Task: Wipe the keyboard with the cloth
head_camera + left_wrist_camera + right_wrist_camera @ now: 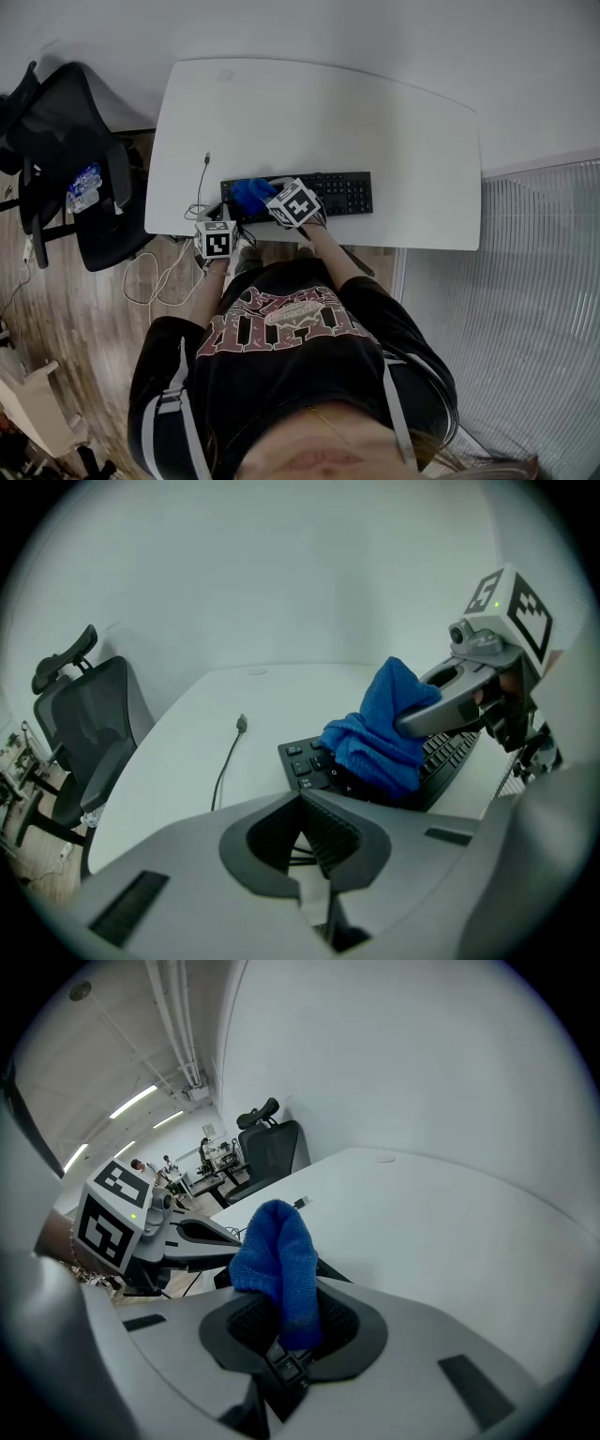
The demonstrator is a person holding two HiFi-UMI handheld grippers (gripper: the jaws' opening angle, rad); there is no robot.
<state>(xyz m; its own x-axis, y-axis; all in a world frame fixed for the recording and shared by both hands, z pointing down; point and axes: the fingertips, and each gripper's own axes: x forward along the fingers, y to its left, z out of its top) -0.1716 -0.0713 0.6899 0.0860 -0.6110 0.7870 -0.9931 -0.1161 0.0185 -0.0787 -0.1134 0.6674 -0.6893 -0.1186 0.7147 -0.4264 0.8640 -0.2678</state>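
Two jaws of the right gripper (292, 1309) are closed onto the blue cloth (274, 1260), which is pinched between them and stands up above them in a folded hump (a few keys are glimpsed just beneath the pinch). In the left gripper view the cloth is seen bunched on the left end of the black keyboard (302, 758), resting on its keys, with one jaw of the right gripper laid across its top.

The jaws of the left gripper (301, 799) are pressed together at their tips, and nothing is held between them. In the head view this gripper is held at the front edge of the white table (375, 122), near the keyboard's left end; whether it touches the keyboard cannot be told.

The keyboard is laid along the table's front edge, before the person. A thin cable (225, 761) is trailed over the tabletop left of the keyboard, its plug end lying free. A black office chair (75, 169) is parked beside the table's left side.
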